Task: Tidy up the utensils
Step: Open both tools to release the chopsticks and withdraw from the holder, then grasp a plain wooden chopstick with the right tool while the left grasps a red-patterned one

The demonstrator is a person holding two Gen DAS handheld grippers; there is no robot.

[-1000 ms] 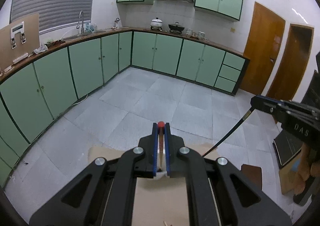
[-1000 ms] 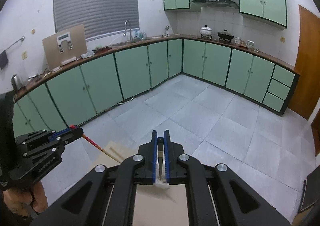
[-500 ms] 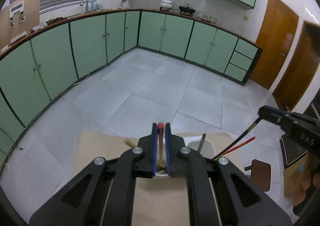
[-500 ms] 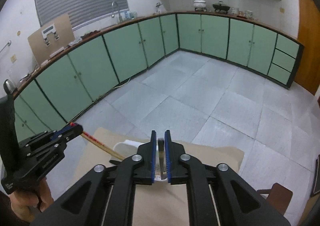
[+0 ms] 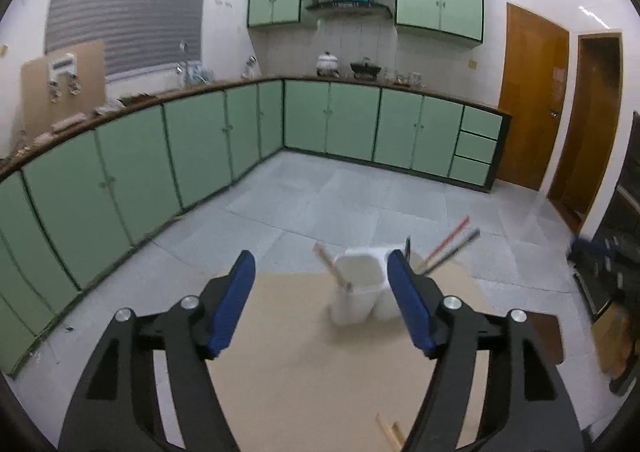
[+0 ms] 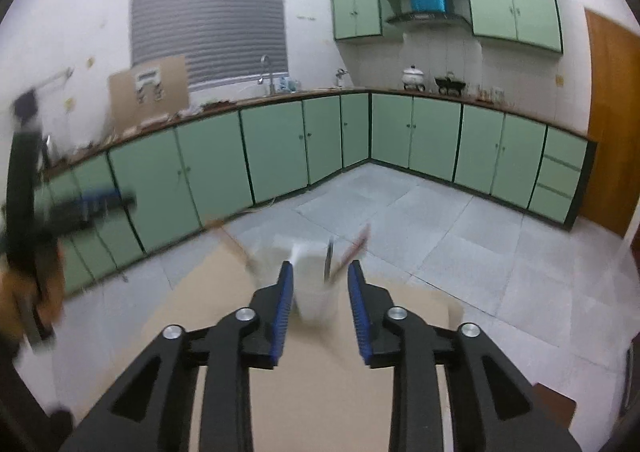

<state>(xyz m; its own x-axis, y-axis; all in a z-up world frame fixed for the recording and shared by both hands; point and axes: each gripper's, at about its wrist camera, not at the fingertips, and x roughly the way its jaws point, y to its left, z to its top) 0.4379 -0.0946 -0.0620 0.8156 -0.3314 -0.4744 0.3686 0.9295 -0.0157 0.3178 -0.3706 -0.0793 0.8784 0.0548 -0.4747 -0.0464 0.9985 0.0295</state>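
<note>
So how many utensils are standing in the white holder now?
4, though blur may hide more: a wooden chopstick leaning left, a dark utensil upright at the middle, and red and black chopsticks leaning right in the white holder.

— What's different with your left gripper (image 5: 322,270)?

— Its jaws, clamped on the red-tipped chopstick (image 5: 332,266) a second ago, now stand wide apart. That stick leans in the white holder (image 5: 356,294).

— And the right gripper (image 6: 320,284)?

— Also parted now, no longer pinching the dark chopstick (image 5: 460,248), which stands in the holder beside a red one (image 5: 446,242).

— Anything else?

— Both views have tilted back up toward the cabinets.
</note>
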